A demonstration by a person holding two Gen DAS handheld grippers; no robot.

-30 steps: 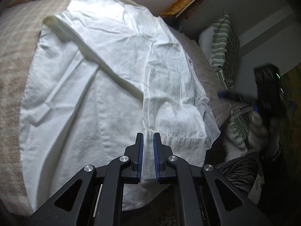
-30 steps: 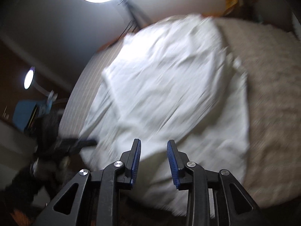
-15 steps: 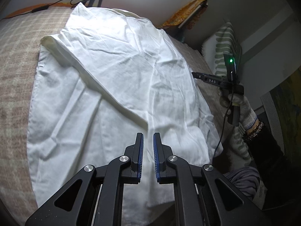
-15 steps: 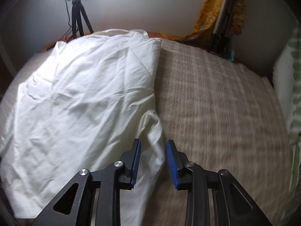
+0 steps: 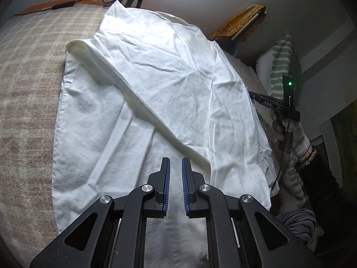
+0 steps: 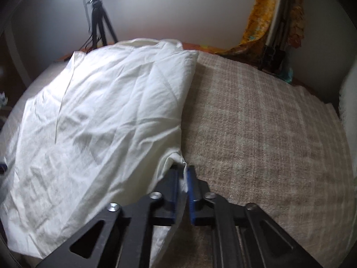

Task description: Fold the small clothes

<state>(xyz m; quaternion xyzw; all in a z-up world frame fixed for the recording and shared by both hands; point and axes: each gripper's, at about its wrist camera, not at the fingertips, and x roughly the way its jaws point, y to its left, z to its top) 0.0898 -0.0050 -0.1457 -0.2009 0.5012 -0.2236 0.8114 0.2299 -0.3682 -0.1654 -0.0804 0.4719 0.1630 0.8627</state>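
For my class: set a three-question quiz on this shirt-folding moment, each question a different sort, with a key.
1. True or false: the right gripper is shut on the edge of the white shirt.
2. What lies under the shirt? A) a bare wooden table B) a checked blanket C) a tiled floor
3. Fill in: the left gripper hovers over the shirt with ______ between its fingers.

Key
1. True; cloth is pinched between its pads, and its jaws have just been closing.
2. B
3. nothing
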